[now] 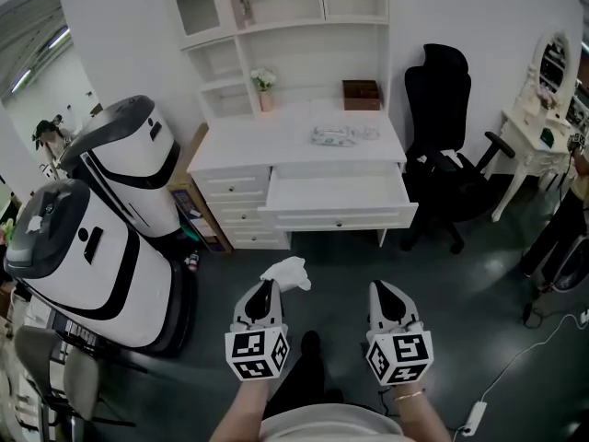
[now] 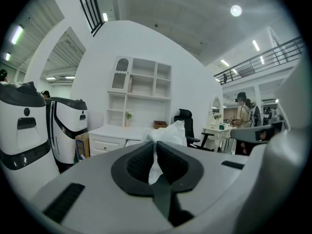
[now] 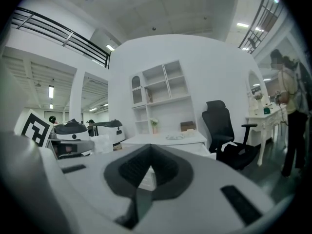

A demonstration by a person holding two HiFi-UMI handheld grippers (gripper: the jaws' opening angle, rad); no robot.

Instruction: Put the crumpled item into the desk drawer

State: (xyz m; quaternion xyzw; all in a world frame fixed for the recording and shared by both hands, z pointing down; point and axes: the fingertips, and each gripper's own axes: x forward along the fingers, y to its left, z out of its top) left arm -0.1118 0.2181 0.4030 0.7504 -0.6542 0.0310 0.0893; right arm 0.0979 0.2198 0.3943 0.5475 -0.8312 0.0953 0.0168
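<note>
Head view: dark floor (image 1: 460, 320), white desk (image 1: 248, 141)

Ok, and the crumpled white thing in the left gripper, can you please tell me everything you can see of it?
The crumpled item is a white, creased wad, thin like paper or tissue by its look. The left gripper pinches one part of it between its dark pads; the rest puffs out beyond the tips. It is carried in the air above the dark floor, with nothing else touching it, short of the white desk, whose drawer stands pulled out.
</note>
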